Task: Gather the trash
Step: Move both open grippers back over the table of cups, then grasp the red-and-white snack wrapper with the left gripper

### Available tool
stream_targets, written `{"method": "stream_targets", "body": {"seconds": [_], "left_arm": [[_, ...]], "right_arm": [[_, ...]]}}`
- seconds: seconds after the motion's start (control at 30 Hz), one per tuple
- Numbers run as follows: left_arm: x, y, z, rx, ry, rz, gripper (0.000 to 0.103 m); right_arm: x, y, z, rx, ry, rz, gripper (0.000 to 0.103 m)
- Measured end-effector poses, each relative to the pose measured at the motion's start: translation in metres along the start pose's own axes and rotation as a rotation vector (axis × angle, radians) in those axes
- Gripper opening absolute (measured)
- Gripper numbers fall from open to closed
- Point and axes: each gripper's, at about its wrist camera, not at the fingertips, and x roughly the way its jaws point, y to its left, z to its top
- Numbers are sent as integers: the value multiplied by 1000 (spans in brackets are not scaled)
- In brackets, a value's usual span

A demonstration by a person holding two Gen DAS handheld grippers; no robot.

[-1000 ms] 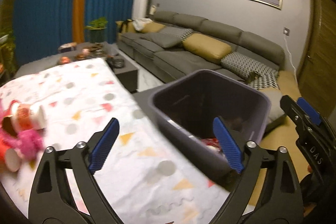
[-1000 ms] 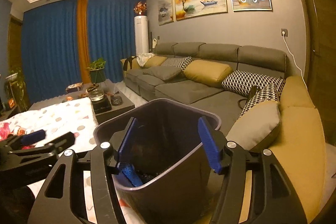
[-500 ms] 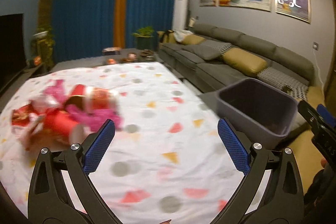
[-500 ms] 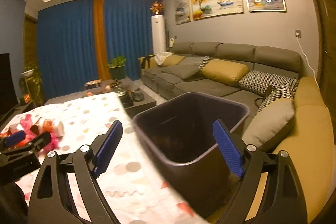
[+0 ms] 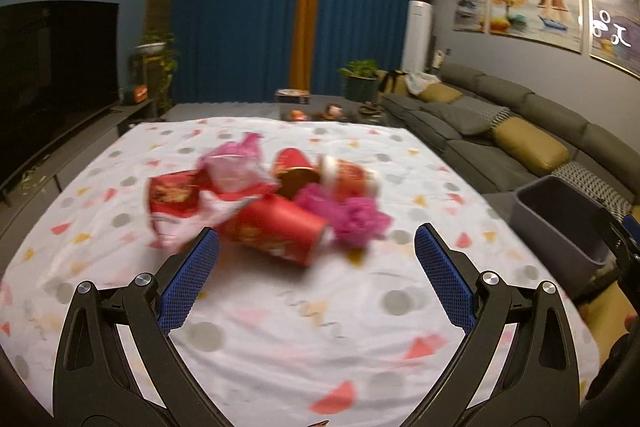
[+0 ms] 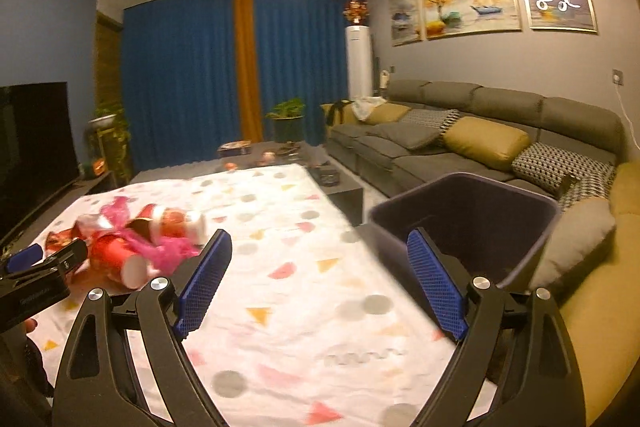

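A heap of trash lies on the patterned white tablecloth [image 5: 280, 327]: red paper cups [image 5: 280, 231], a red wrapper [image 5: 174, 199], clear crumpled plastic [image 5: 232, 175] and pink tissue [image 5: 352, 219]. My left gripper [image 5: 316, 275] is open and empty, just short of the nearest red cup. The heap also shows in the right wrist view [image 6: 132, 243]. My right gripper [image 6: 320, 283] is open and empty over the cloth, left of the grey bin [image 6: 472, 219]. The bin shows at the table's right edge in the left wrist view [image 5: 560, 219].
A grey sofa [image 6: 460, 147] with mustard and patterned cushions runs along the right wall. A dark coffee table [image 6: 280, 151] with small items stands beyond the cloth. A TV [image 5: 52, 75] stands on the left. Blue curtains [image 5: 248, 19] hang behind.
Both grippers swung left, away from the bin toward the trash heap. The right gripper's jaws opened wider. The heap is now centred in front of the left gripper.
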Motion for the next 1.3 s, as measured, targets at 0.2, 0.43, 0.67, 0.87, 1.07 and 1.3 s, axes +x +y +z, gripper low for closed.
{"method": "stream_targets", "body": {"seconds": [0.2, 0.43, 0.67, 0.87, 1.07, 1.3], "left_arm": [[0, 45, 1, -23, -7, 83, 96], [15, 91, 5, -83, 14, 127, 96], [49, 116, 10, -140, 75, 95, 80], [81, 133, 12, -188, 150, 37, 54], [102, 140, 4, -217, 205, -45, 20], [97, 144, 6, -237, 183, -61, 8]], "right_arm": [[9, 33, -1, -35, 13, 68, 87], [19, 76, -1, -61, 24, 145, 86], [35, 115, 0, -113, 42, 198, 86], [55, 134, 4, -115, 74, 215, 86], [69, 148, -1, -132, 101, 223, 86], [87, 169, -4, -167, 134, 228, 86]]}}
